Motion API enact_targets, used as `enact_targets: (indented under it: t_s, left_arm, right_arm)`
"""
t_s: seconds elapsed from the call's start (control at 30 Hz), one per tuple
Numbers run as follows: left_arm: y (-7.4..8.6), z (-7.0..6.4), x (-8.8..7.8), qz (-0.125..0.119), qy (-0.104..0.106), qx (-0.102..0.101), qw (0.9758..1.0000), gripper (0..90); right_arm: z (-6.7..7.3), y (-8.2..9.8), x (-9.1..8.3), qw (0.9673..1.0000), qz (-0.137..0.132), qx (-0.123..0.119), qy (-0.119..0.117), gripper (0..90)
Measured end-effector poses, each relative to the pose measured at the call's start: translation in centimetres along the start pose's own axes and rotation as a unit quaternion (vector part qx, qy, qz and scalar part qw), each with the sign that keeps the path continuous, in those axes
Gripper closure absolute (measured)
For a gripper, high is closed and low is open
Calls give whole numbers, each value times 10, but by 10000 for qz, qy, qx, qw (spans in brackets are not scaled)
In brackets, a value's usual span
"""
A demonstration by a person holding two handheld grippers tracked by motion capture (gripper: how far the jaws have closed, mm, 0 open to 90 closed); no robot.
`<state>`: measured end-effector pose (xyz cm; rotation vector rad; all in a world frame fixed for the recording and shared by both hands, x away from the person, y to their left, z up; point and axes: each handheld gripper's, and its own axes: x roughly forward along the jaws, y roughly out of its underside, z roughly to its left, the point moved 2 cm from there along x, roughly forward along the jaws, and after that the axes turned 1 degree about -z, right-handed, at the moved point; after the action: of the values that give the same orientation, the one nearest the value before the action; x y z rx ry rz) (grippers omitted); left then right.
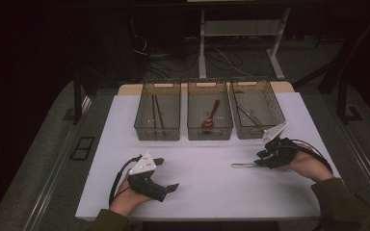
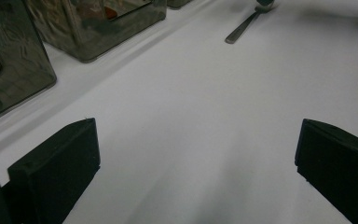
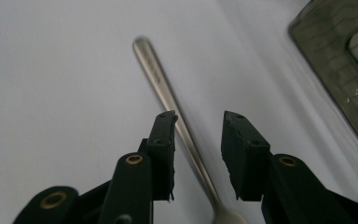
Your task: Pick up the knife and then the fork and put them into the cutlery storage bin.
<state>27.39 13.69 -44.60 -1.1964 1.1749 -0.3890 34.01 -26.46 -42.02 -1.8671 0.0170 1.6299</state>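
A metal utensil (image 1: pixel 241 165) lies flat on the white table top (image 1: pixel 207 192), its handle pointing left. My right gripper (image 1: pixel 262 160) hovers over its right end. In the right gripper view the slim handle (image 3: pixel 167 91) runs beneath the gap between the two jaws of my right gripper (image 3: pixel 198 117), which stand apart without pressing on it; the gripper is open. My left gripper (image 1: pixel 168 174) rests near the front left of the table, jaws spread wide with nothing between them. In the left gripper view my left gripper (image 2: pixel 196 140) faces bare table, with the utensil (image 2: pixel 242 30) far off.
Three see-through mesh bins stand in a row at the back: the left bin (image 1: pixel 157 130) holds thin sticks, the middle bin (image 1: pixel 209 131) a red spoon (image 1: pixel 212 114), the right bin (image 1: pixel 248 131) a metal utensil (image 1: pixel 248 115). Dark floor surrounds the table.
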Motion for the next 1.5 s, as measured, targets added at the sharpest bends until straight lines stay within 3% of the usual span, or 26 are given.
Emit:
enact_targets:
  t_s: [0.13, 0.27, 0.4, 0.63, 0.87, 1.0, 1.1, 1.37, 1.5]
  left_arm:
    - [0, 0, 0, -1, 5, 5, 10000, 0]
    - [0, -1, 0, 7, 8, -3, 10000, 0]
    - [0, -1, 1, 15, 17, 8, 10000, 0]
    - [0, -1, 1, 14, 16, 7, 10000, 0]
    - [0, -1, 1, 22, 15, 10, 10000, 0]
    - [0, -1, 0, 12, 8, -1, 10000, 0]
    - [0, 0, 0, -3, 5, -10, 10000, 0]
    - [0, 0, 1, 21, 10, -9, 10000, 0]
    - [0, 0, 1, 9, 8, -16, 10000, 0]
  right_arm:
    - [-8, -1, 0, 9964, 657, -532, -87, 609]
    - [-11, -2, 5, 9924, 1045, -607, -216, 636]
    - [-11, -2, 12, 9885, 1259, -776, -315, 656]
    - [-10, -3, 23, 9828, 1533, -988, -287, 723]
    - [-7, -5, 24, 9815, 1601, -1007, -295, 829]
    - [-7, -4, 24, 9833, 1541, -937, -262, 841]
    - [-8, 0, 22, 9869, 1367, -808, -265, 842]
    - [-9, 13, 12, 9968, 525, -438, -414, 842]
    - [-11, 17, 3, 9993, 17, -196, -306, 842]
